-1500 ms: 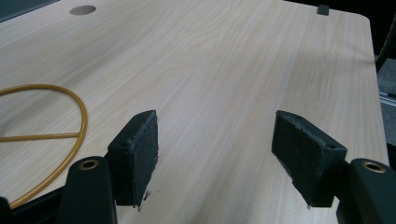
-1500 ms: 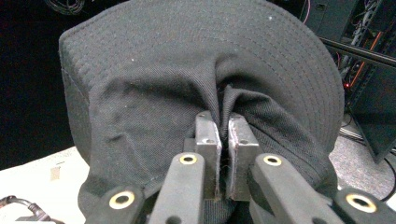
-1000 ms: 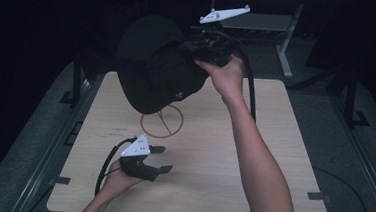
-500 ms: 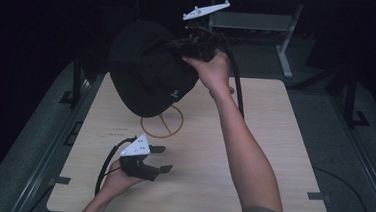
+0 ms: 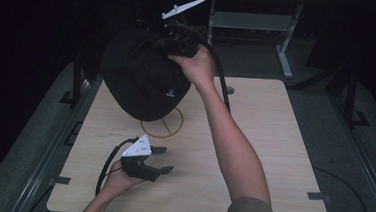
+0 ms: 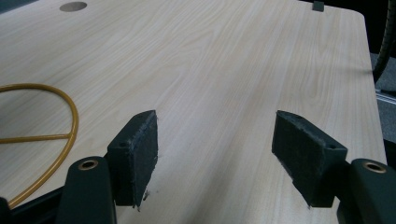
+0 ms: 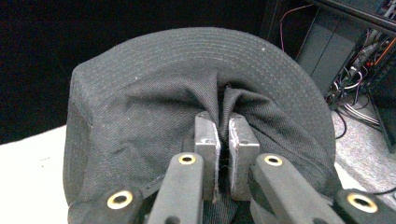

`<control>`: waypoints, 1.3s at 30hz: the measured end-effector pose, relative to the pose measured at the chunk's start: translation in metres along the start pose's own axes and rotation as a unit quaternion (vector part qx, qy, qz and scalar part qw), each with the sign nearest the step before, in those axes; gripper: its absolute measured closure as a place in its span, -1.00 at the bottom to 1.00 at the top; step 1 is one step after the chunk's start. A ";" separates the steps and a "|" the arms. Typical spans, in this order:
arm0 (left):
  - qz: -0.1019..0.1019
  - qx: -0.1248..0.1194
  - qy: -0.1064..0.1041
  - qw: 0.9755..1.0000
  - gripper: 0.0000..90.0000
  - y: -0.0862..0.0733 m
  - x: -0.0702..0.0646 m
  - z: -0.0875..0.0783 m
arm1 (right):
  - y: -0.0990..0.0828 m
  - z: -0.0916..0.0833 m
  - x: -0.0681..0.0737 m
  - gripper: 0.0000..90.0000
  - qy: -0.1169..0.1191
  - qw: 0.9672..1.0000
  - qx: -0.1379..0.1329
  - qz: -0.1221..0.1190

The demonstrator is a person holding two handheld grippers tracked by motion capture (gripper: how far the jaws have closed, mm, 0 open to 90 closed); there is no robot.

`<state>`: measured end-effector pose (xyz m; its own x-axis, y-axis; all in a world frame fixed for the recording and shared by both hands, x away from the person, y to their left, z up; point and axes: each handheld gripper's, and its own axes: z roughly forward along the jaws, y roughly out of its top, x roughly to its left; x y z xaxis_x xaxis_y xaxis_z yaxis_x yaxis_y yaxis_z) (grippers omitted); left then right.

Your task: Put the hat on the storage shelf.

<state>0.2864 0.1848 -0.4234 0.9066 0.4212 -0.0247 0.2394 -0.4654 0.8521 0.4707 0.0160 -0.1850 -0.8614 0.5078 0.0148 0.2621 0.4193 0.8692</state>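
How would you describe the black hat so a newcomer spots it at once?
Start at the wooden table and look to its far left corner. Above the yellow circle marked there hangs a black hat, pinched by the right hand-held gripper. It is the big, dark, floppy cloth thing with a stitched brim.

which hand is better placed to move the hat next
Right. The right gripper is already shut on a fold of the black hat, holding it above the table. The left gripper sits open and low near the front edge, away from the hat.
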 end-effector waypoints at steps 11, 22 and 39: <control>0.016 0.005 -0.010 1.000 -0.31 0.002 -0.006 0.004 | 0.009 0.032 0.005 0.69 -0.013 0.999 0.028 -0.013; 0.014 0.007 -0.018 1.000 -0.32 0.002 -0.009 0.006 | -0.002 0.023 0.002 0.27 0.005 1.000 0.016 0.008; 0.003 0.006 -0.016 1.000 -0.35 0.000 -0.009 0.006 | -0.061 -0.022 -0.025 -0.01 0.019 0.997 -0.010 0.071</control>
<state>0.2807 0.1764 -0.4265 0.9187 0.3932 -0.0377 0.2387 -0.4766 0.8461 0.4664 -0.0393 -0.2276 -0.8318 0.5323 0.1574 0.3748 0.3294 0.8666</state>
